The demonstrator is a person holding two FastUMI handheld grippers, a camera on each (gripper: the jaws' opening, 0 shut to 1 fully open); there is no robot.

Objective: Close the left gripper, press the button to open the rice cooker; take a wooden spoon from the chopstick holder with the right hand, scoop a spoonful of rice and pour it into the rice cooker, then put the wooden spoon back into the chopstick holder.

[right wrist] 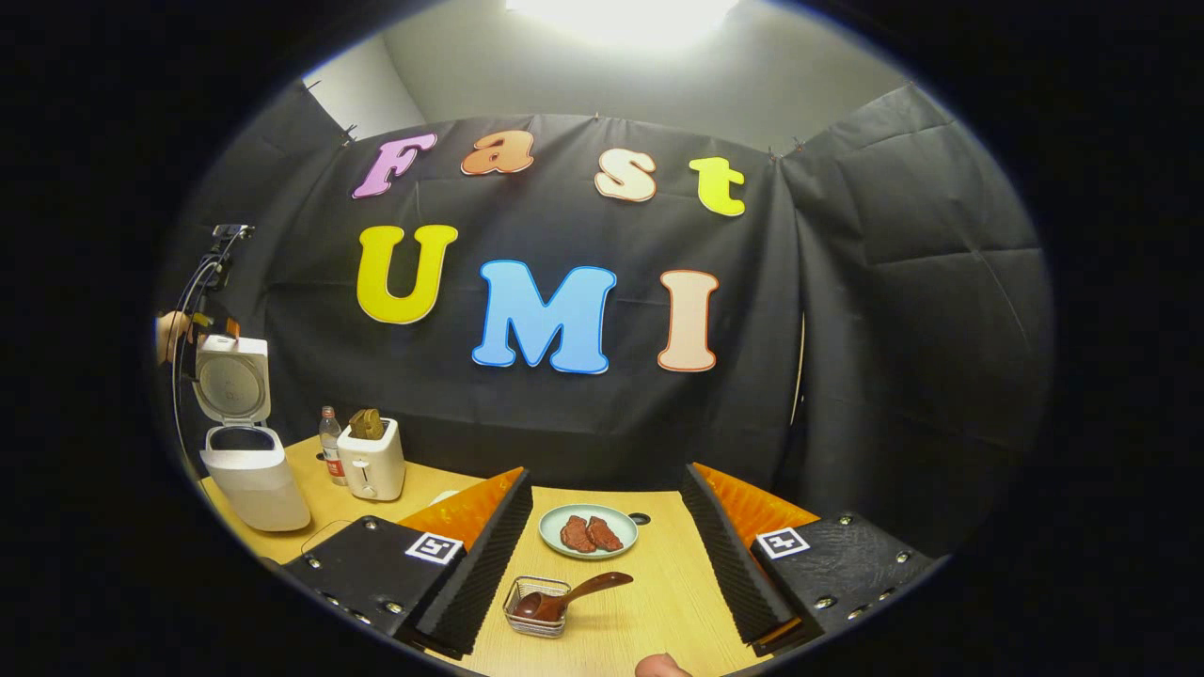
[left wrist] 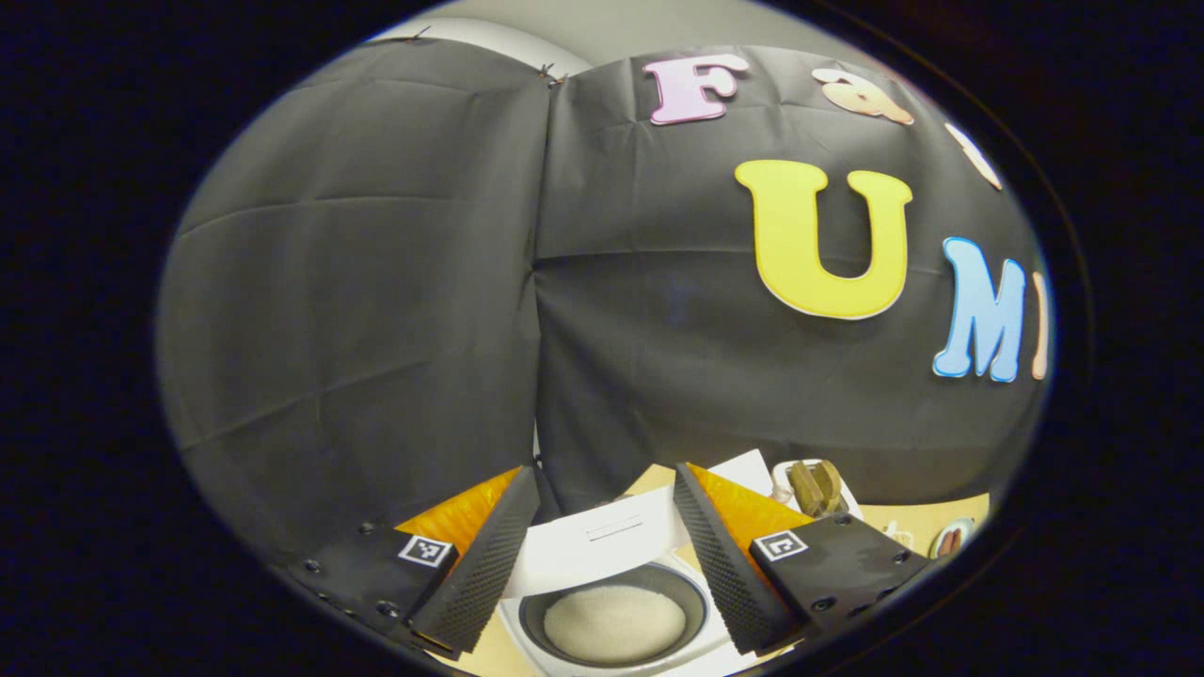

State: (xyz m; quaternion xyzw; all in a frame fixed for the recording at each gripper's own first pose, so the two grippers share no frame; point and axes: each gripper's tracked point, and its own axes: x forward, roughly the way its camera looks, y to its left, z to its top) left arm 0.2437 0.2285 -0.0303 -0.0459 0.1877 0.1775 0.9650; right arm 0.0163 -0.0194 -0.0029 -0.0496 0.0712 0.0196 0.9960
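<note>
**Black-draped booth, cooker open, spoon lying in its holder**

We see a booth hung with black cloth around a pale wooden table. In the right gripper view, the rice cooker stands at the far left of the table with its lid raised upright. Just right of it are a bottle and a white toaster with bread in its slot. Nearer the middle, a plate holds two dark pieces of food. In front of it, the wooden spoon lies with its bowl inside the small wire chopstick holder, handle pointing right and away.

The right gripper is spread wide and holds nothing; holder and spoon lie between its fingers, untouched.

In the left gripper view, the left gripper is likewise spread open and empty, hanging above the open cooker, where we see white rice in the dark inner pot.
</note>
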